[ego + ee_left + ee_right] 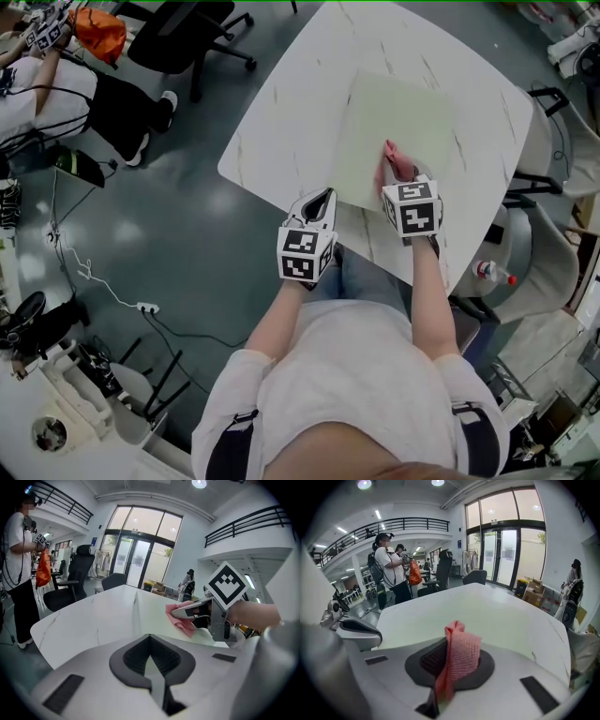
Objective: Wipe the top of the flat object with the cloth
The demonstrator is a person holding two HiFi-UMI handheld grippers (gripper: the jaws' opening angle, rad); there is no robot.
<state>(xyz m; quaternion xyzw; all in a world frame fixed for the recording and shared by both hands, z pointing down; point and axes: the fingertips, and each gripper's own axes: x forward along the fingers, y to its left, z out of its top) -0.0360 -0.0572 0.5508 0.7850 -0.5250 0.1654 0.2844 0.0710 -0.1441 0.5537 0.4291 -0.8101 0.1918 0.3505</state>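
A pale green flat board [408, 117] lies on the white marble table [281, 112]. My right gripper [391, 178] is shut on a pink cloth [392, 161], which rests on the board's near edge. In the right gripper view the cloth [461, 656] stands up between the jaws, with the board [497, 620] stretching ahead. My left gripper [324, 195] is shut with nothing in it, just left of the board at the table's front edge. From the left gripper view [150, 641], the right gripper [187, 611] and the cloth [182, 621] are seen at the right.
A red-capped bottle [489, 272] and a pale chair [553, 253] stand right of the table. Black office chairs [183, 37] are at the far left. A person with an orange bag [98, 33] is at the top left. Cables [94, 281] run over the floor.
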